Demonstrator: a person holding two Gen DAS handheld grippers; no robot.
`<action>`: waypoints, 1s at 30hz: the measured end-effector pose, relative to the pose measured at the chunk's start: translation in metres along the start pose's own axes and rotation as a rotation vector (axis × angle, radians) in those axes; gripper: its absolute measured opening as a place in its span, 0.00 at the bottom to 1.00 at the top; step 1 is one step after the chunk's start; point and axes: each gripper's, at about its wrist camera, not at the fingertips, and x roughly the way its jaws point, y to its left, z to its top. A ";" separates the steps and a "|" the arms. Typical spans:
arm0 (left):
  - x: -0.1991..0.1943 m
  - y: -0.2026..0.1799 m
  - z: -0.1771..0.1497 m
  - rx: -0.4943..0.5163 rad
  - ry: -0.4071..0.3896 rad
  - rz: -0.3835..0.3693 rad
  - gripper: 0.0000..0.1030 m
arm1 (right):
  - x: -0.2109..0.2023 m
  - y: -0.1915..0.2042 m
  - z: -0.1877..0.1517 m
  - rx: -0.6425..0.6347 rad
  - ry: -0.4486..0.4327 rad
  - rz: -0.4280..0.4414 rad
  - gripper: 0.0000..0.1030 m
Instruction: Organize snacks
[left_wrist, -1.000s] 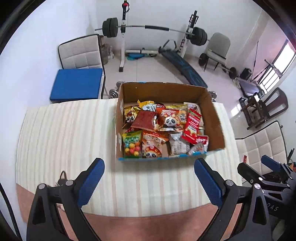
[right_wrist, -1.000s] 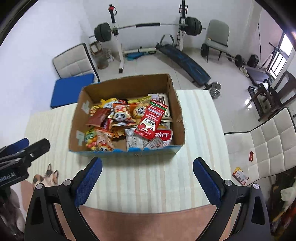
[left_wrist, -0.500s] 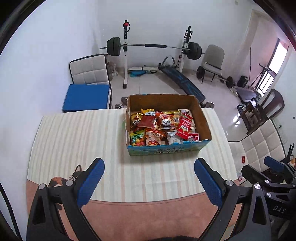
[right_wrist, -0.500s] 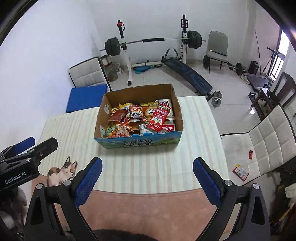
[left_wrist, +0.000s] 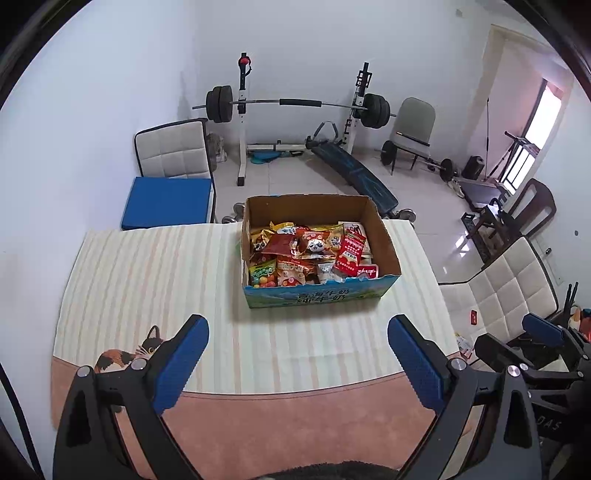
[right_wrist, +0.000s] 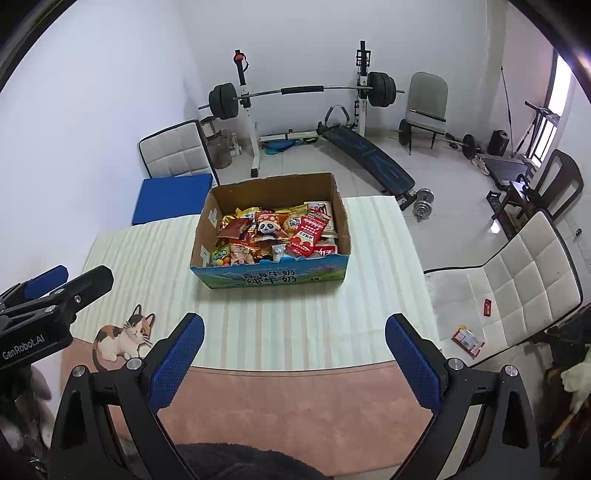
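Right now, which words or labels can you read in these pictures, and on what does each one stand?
"GenRobot.AI": side of the left gripper.
"纯牛奶": blue front of the cardboard box; the line above it is blurred.
"DAS": right gripper, partly cut off.
Snack packets: print too small.

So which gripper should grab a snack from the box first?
Probably the right gripper: in its view the cardboard box sits almost straight ahead. In the left gripper's view the box lies off to the right. Both are open and empty.
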 end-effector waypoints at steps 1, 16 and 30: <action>0.000 -0.001 -0.001 -0.002 0.001 -0.001 0.97 | 0.001 -0.001 0.000 0.006 -0.005 -0.001 0.99; 0.038 0.008 0.013 -0.014 -0.019 0.056 0.99 | 0.040 -0.002 0.030 -0.014 -0.070 -0.065 1.00; 0.075 0.012 0.026 -0.024 -0.006 0.092 0.99 | 0.083 -0.004 0.065 -0.020 -0.090 -0.093 1.00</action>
